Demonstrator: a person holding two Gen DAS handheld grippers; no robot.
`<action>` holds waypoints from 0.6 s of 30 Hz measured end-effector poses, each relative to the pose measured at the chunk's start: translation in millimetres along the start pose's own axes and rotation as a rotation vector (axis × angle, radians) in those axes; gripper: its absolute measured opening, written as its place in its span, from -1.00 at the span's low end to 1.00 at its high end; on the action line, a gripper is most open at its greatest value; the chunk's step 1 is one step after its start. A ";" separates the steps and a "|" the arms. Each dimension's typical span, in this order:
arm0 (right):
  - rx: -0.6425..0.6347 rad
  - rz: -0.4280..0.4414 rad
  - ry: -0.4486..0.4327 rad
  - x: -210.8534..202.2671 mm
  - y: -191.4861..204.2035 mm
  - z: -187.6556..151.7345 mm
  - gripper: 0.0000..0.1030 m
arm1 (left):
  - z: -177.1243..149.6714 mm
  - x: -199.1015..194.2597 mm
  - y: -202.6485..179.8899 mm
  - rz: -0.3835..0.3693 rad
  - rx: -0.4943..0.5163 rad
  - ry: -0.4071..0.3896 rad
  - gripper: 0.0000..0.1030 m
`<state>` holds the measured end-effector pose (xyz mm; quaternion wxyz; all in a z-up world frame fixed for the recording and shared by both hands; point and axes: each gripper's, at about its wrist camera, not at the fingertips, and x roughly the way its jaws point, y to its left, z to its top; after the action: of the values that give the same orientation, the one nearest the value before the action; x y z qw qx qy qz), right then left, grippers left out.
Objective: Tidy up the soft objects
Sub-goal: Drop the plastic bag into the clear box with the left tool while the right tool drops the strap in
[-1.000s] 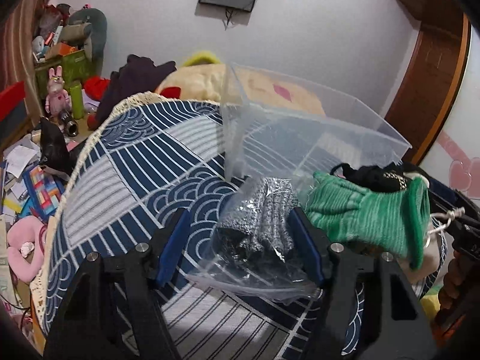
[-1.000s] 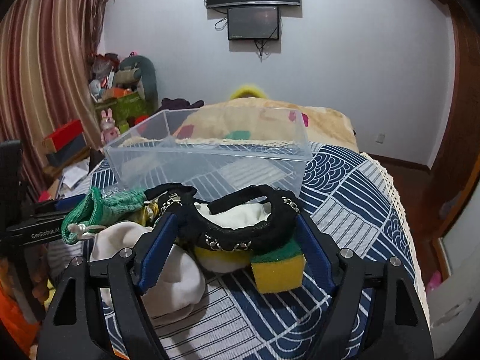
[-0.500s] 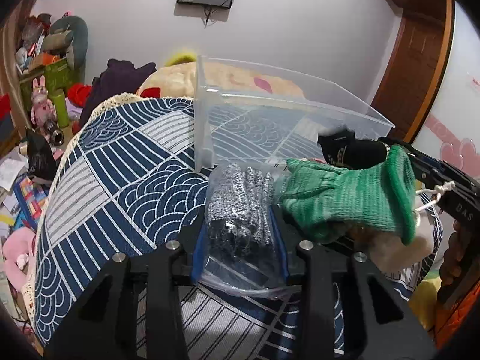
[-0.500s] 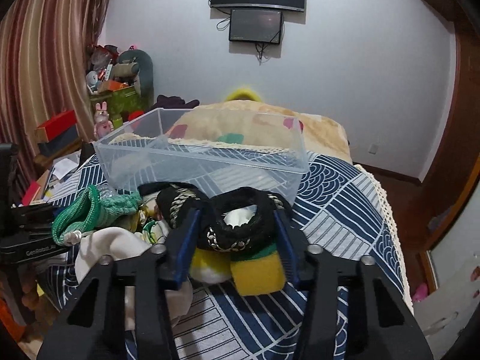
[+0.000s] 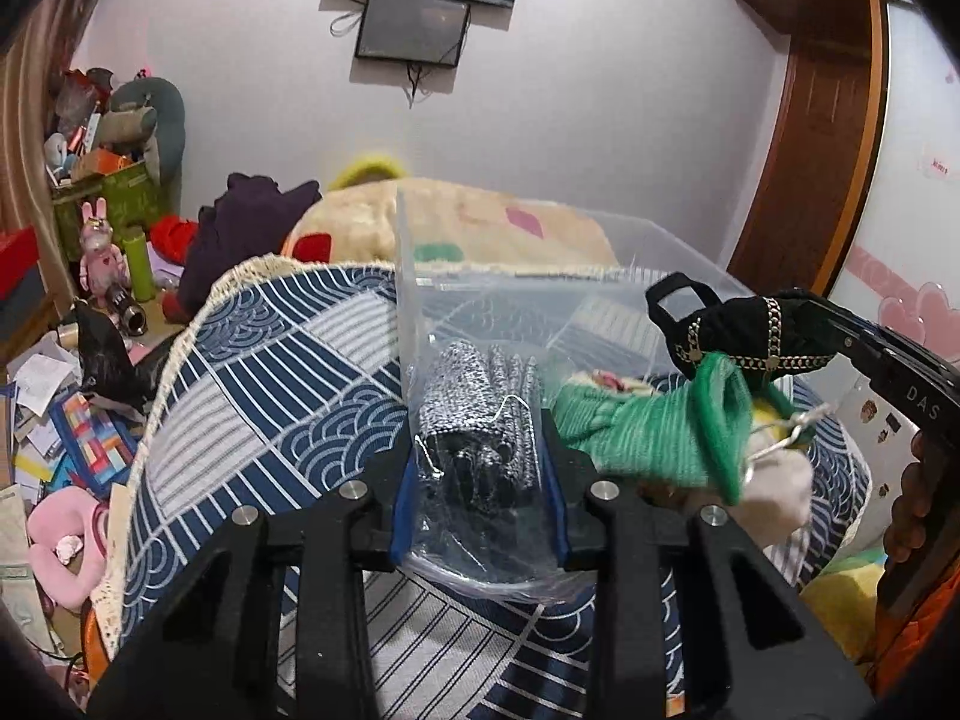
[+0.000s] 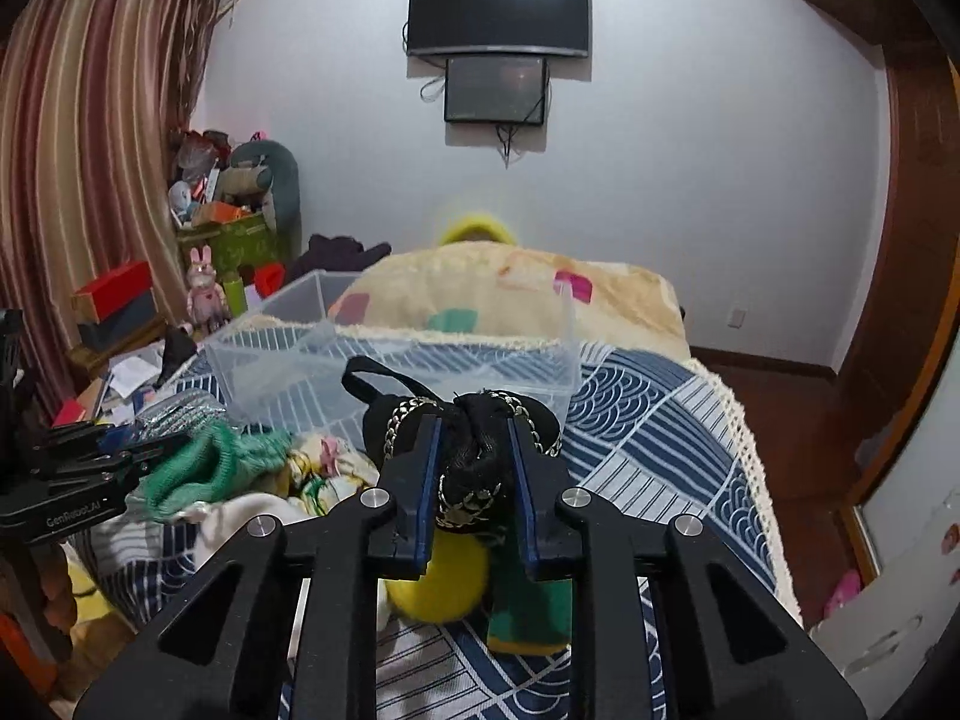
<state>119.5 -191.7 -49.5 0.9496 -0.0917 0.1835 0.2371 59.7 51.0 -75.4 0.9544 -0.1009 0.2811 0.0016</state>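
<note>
My left gripper (image 5: pixel 480 468) is shut on a clear plastic bag of grey speckled gloves (image 5: pixel 474 414) and holds it above the patterned bed cover, in front of the clear plastic bin (image 5: pixel 540 294). My right gripper (image 6: pixel 474 456) is shut on a black fabric pouch with gold chains (image 6: pixel 474 444), lifted above the pile; it also shows in the left wrist view (image 5: pixel 744 330). A green knitted piece (image 5: pixel 648 432) lies between the grippers. The bin (image 6: pixel 396 360) stands just beyond the pouch.
Under the right gripper lie a yellow ball (image 6: pixel 438 582) and a green-and-yellow sponge (image 6: pixel 528 618). White and cream cloths (image 6: pixel 240 516) lie at the left. A beige pillow (image 6: pixel 510 294) sits behind the bin. Clutter (image 5: pixel 72 420) covers the floor left of the bed.
Both grippers closed on their items and lifted them. The left took the bagged gloves, the right took the black pouch off the sponge and ball.
</note>
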 end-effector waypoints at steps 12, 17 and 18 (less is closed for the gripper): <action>-0.019 -0.017 -0.089 -20.9 -2.5 23.5 -0.63 | 35.2 -18.4 -4.5 -0.009 0.020 -0.084 -0.34; -0.034 -0.029 -0.118 -22.8 -3.1 34.8 -0.63 | 55.8 -13.9 -4.3 -0.046 0.019 -0.088 -0.34; -0.036 -0.029 -0.121 -21.9 -3.4 36.8 -0.63 | 60.6 -12.5 -4.4 -0.053 0.019 -0.086 -0.34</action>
<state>114.4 -194.1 -6.9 0.9605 -0.0970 0.1199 0.2315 82.0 59.0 -18.0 0.9662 -0.0992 0.2369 -0.0220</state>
